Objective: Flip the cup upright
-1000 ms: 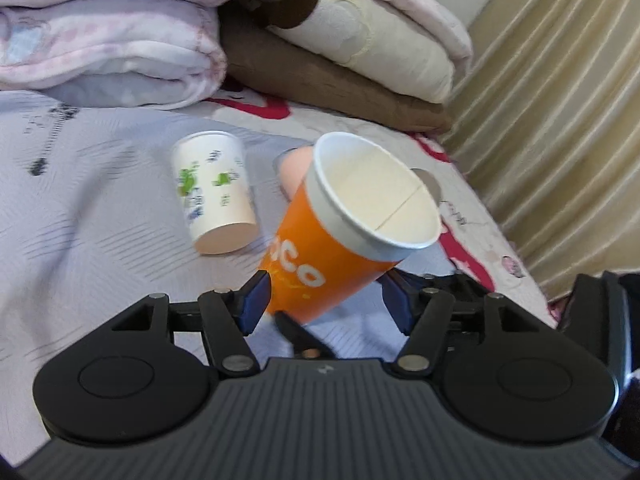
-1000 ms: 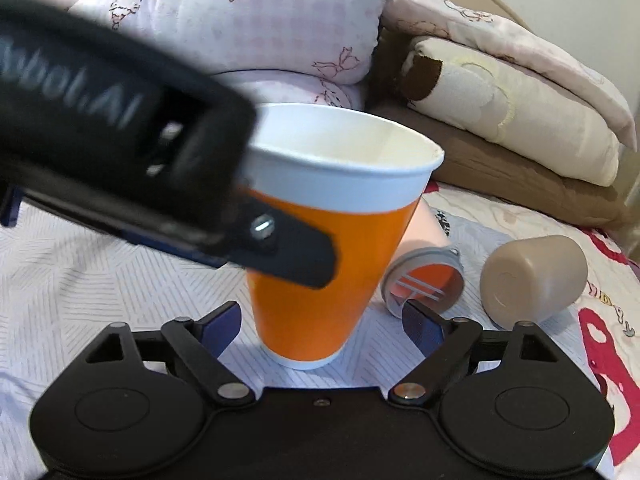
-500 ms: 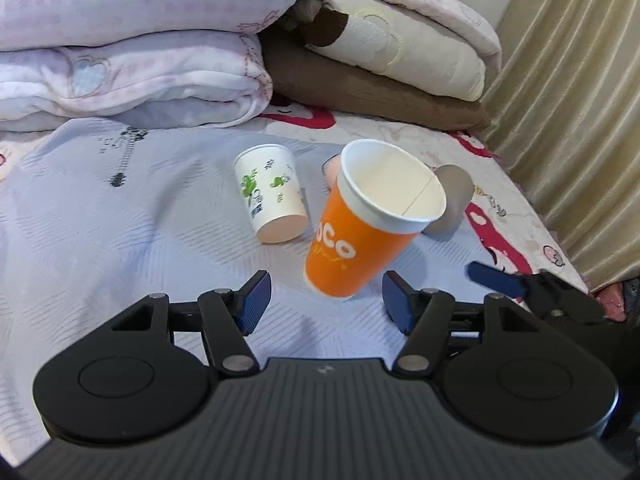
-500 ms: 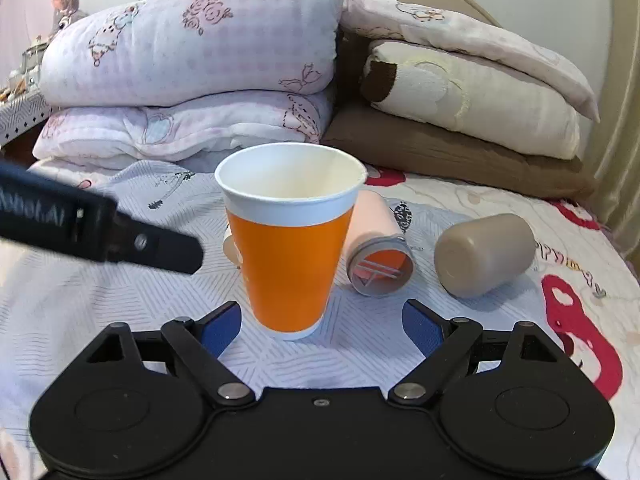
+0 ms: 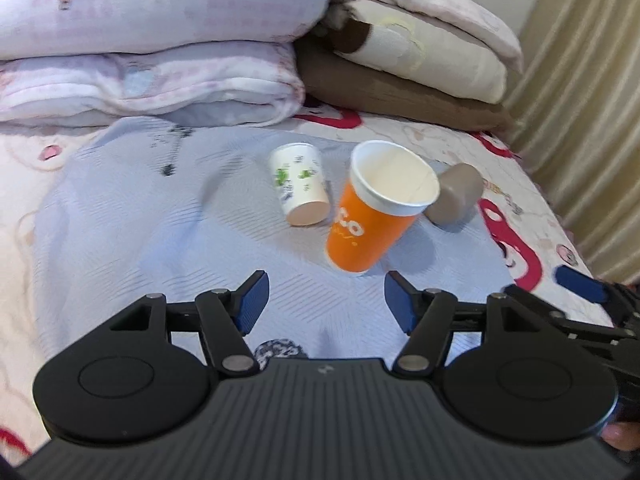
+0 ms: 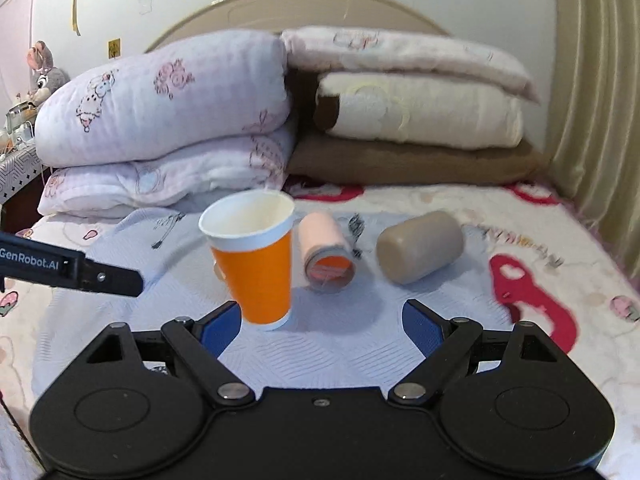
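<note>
An orange paper cup (image 5: 372,216) with a white rim stands upright on the blue-grey bedsheet, mouth up; it also shows in the right wrist view (image 6: 256,264). My left gripper (image 5: 324,300) is open and empty, short of the cup. My right gripper (image 6: 320,320) is open and empty, with the cup just ahead of its left finger. A white cup with green print (image 5: 300,184) lies on its side. A pink cup (image 6: 326,250) and a brown cup (image 6: 420,246) also lie on their sides.
Folded quilts and pillows (image 6: 200,120) are stacked at the head of the bed. A curtain (image 5: 580,100) hangs at the right. The left gripper's finger (image 6: 80,272) reaches in from the left in the right wrist view.
Both grippers have pulled back from the orange cup, which now stands free on the sheet. The left gripper no longer sits around it.
</note>
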`<action>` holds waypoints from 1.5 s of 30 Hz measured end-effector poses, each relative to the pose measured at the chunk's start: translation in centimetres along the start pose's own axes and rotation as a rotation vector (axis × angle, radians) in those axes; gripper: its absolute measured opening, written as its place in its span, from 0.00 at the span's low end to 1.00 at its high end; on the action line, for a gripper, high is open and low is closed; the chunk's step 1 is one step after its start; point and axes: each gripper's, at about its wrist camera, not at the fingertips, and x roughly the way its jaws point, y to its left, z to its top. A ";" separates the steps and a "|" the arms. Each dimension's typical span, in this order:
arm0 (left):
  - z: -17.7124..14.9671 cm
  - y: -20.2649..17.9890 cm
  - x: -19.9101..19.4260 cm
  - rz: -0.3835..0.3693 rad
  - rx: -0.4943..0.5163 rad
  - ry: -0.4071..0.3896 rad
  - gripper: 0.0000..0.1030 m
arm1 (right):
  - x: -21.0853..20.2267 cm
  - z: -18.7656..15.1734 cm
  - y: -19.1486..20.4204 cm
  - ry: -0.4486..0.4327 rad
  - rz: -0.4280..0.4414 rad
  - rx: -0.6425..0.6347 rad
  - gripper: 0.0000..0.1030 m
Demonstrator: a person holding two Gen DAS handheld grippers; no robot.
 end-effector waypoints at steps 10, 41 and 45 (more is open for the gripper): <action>-2.5 -0.9 -3.4 0.137 0.019 -0.044 0.67 | -4.0 0.2 1.0 -0.055 0.041 -0.032 0.88; -7.8 -0.8 -5.4 0.184 0.028 -0.074 0.93 | -6.4 -3.7 0.6 -0.098 -0.038 0.048 0.99; -7.9 -0.2 -5.1 0.190 0.024 -0.068 0.93 | -6.5 -3.8 0.7 -0.091 -0.043 0.045 0.99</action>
